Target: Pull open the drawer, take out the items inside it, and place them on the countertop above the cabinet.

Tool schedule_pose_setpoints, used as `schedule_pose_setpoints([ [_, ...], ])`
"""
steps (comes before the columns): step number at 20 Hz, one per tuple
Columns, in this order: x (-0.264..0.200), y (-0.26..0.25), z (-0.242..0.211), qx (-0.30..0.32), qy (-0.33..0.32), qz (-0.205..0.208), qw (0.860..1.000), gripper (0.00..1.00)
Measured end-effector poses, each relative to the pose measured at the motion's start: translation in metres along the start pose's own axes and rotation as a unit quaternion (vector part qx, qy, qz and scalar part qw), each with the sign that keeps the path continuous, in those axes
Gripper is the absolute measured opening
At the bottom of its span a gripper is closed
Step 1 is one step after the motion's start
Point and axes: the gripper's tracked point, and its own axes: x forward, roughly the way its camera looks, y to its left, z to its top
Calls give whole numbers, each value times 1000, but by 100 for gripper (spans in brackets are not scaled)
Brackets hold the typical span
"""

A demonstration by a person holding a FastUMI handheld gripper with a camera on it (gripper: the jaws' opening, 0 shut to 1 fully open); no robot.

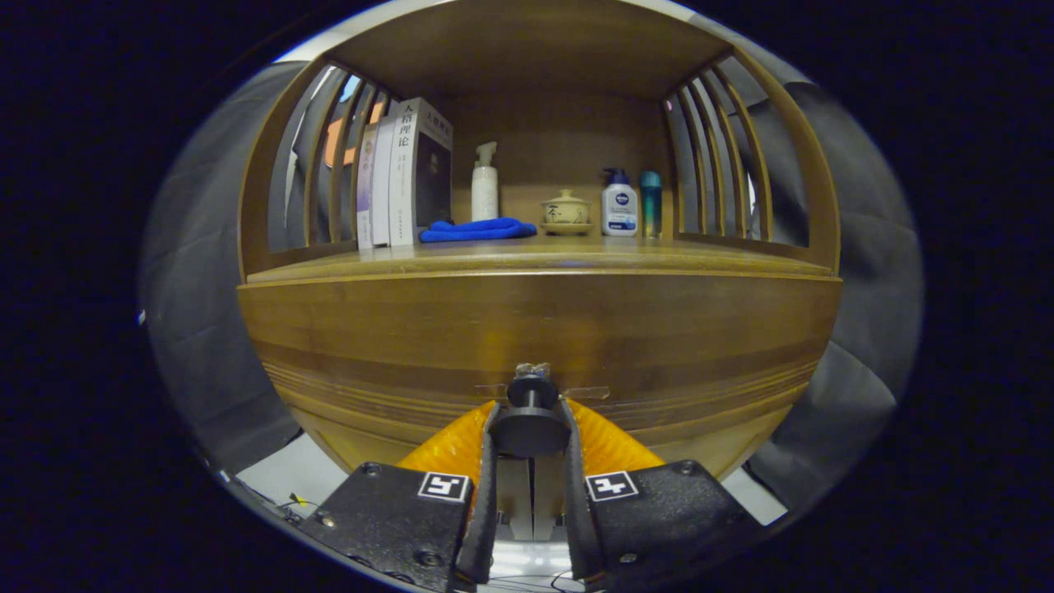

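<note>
The gripper [531, 428] has its jaws clenched on the dark round drawer knob [531, 394] between them, a small rigid hold that may slip, on the likely stiff wooden drawer front [535, 329] just beyond.

The hand-held two-finger gripper [531, 412] has two black textured housing blocks with screws at their corners, each bearing a square black-and-white marker; ribbed finger faces run forward from them
</note>
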Motion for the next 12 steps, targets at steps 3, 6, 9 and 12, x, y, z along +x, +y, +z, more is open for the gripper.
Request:
schedule_pose_setpoints([
  [3,-5,0,-1,-5,4,1,1000,36],
  [6,-27,0,-11,0,1,7,1000,35],
  [9,-45,-1,-17,5,2,14,1000,35],
  [12,-68,-1,-26,3,-1,18,1000,35],
])
